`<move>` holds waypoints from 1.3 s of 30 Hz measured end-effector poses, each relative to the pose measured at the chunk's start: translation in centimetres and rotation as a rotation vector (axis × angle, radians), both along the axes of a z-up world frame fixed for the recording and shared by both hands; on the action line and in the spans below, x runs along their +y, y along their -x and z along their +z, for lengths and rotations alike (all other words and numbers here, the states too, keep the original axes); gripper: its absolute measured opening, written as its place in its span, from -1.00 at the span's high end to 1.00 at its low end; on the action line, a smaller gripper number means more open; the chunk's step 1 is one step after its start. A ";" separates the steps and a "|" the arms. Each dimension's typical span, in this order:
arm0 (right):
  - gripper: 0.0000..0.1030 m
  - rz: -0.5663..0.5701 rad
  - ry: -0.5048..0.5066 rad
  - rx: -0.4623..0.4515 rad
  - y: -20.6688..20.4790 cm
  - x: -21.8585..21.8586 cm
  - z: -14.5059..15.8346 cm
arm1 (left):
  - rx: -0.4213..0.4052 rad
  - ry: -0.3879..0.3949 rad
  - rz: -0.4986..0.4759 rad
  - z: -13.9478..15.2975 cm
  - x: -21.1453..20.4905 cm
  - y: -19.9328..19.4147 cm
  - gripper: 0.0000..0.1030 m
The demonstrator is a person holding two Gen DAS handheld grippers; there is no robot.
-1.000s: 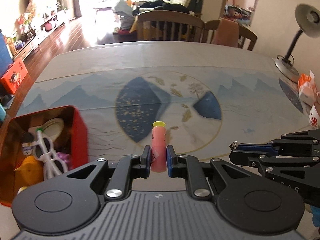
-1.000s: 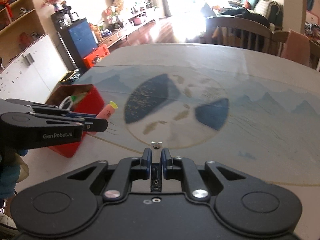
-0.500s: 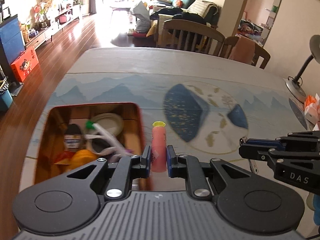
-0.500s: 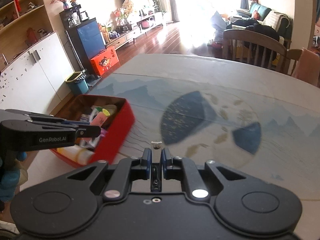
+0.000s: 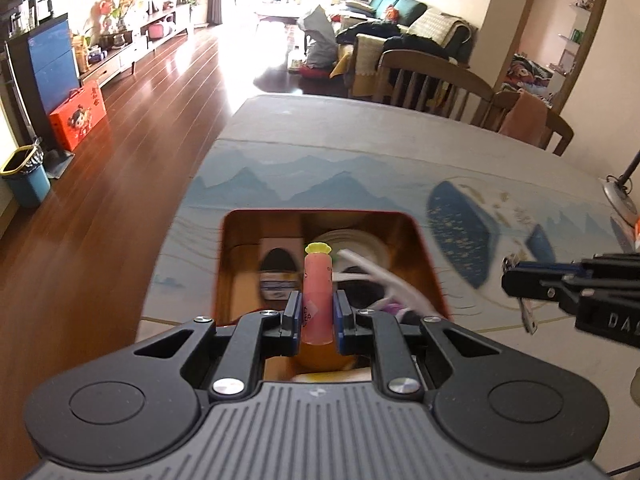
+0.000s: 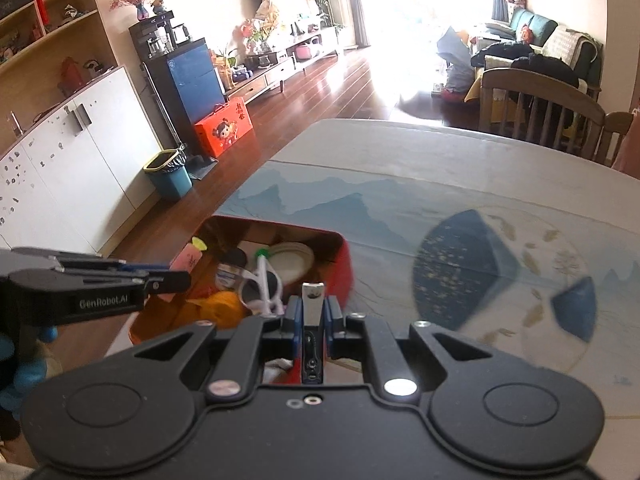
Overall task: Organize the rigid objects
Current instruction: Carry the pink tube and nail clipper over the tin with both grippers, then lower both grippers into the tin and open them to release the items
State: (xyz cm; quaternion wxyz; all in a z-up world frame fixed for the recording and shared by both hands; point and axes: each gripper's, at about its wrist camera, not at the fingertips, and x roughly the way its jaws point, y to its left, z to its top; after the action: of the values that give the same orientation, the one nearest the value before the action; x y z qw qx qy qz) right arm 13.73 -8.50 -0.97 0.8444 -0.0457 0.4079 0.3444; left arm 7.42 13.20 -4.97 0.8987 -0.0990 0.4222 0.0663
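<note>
My left gripper (image 5: 317, 312) is shut on a pink tube with a yellow cap (image 5: 318, 288) and holds it above the open red box (image 5: 426, 252). The tube also shows in the right wrist view (image 6: 188, 258), over the box's left side. My right gripper (image 6: 313, 312) is shut on a metal nail clipper (image 6: 313, 304), near the box's right wall (image 6: 346, 270). The right gripper shows in the left wrist view (image 5: 520, 280) with the clipper hanging (image 5: 527, 316). The box holds white toy glasses (image 6: 266, 284), a round white dish (image 6: 292, 262), an orange object (image 6: 224, 308) and a small jar.
The box sits at the left end of a table with a blue mountain-print cloth (image 6: 460, 208). The table's left edge drops to a wooden floor (image 5: 120, 152). Wooden chairs (image 5: 432, 80) stand at the far side. A lamp base (image 5: 620, 196) is at far right.
Both grippers have swung left: the box went from the left edge of view to straight ahead. The pink tube is now over the box; the clipper is near its right wall.
</note>
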 end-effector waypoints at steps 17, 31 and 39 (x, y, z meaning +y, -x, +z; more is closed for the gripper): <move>0.79 -0.011 0.088 0.033 -2.9 5.8 -3.3 | 0.129 -0.049 -0.053 -4.7 1.7 -1.8 0.71; 0.68 -0.018 0.106 0.100 -4.0 6.2 -5.2 | 0.189 -0.039 -0.064 -6.4 1.8 -2.9 0.70; 0.52 -0.030 0.047 0.101 -3.8 4.9 -4.1 | 0.185 -0.028 -0.052 -6.1 2.0 -2.7 0.68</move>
State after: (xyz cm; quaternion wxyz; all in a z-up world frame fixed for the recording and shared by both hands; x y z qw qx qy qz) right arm 17.53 -3.60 -5.09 0.8264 -0.0421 0.4587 0.3238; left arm 10.12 15.20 -11.10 0.8585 -0.0690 0.5049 0.0575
